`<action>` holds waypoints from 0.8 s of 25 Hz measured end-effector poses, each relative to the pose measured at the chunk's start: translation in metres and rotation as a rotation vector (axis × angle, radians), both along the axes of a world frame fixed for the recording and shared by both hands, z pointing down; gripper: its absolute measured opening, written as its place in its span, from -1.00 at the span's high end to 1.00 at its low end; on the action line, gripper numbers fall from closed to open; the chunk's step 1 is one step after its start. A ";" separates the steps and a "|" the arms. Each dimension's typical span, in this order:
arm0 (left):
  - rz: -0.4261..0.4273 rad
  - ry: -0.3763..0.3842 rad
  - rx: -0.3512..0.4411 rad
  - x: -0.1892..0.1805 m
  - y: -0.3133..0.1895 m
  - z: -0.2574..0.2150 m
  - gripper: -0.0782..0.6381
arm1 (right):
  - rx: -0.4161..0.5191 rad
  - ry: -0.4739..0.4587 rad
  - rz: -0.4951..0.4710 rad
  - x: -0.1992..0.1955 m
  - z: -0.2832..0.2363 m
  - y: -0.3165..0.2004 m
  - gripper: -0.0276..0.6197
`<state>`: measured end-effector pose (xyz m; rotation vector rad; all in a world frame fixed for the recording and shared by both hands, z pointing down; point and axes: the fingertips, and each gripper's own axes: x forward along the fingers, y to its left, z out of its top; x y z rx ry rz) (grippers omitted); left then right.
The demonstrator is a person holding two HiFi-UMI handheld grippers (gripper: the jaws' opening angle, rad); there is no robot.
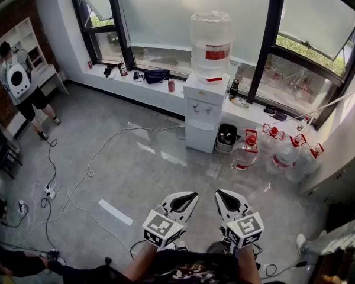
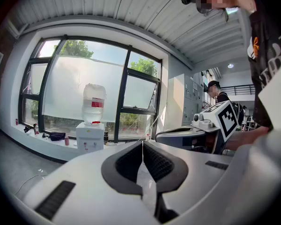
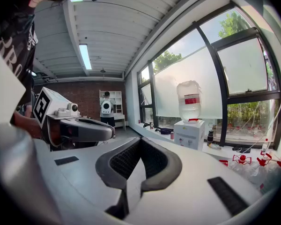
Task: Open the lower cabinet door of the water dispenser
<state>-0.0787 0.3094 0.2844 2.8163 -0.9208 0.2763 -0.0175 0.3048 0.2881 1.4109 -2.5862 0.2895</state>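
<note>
A wide grey floor (image 1: 136, 170) strewn with white cables (image 1: 89, 170) fills most of the head view, with tall dark-framed windows (image 1: 165, 10) along the far wall. The white water dispenser (image 1: 204, 108) stands on the floor against the low window ledge (image 1: 160, 86), well apart from the person wearing the camera. A large clear bottle (image 1: 210, 43) with a red band sits on top of it. Several spare bottles (image 1: 278, 149) with red caps and a small black bin (image 1: 226, 138) stand just beside it to the right. The lower cabinet door (image 1: 201, 136) appears flush and closed, though it is too small to show a handle. At the bottom of the head view, the left claw (image 1: 186, 201) and the right claw (image 1: 226, 199) are held side by side, both aimed toward the dispenser. Each has its jaws pressed together with nothing between them. By this showing the task has not started. The walk across the room, the reach for the door and the pull that swings it open all remain to be done.
</note>
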 end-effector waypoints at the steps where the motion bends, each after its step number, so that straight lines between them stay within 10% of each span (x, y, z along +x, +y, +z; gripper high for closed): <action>1: 0.000 0.001 0.000 0.000 -0.001 0.001 0.73 | 0.000 0.001 0.000 0.000 0.001 -0.001 0.87; 20: 0.006 0.013 -0.048 -0.043 -0.003 0.026 0.73 | -0.047 -0.059 0.022 -0.038 0.024 -0.003 0.87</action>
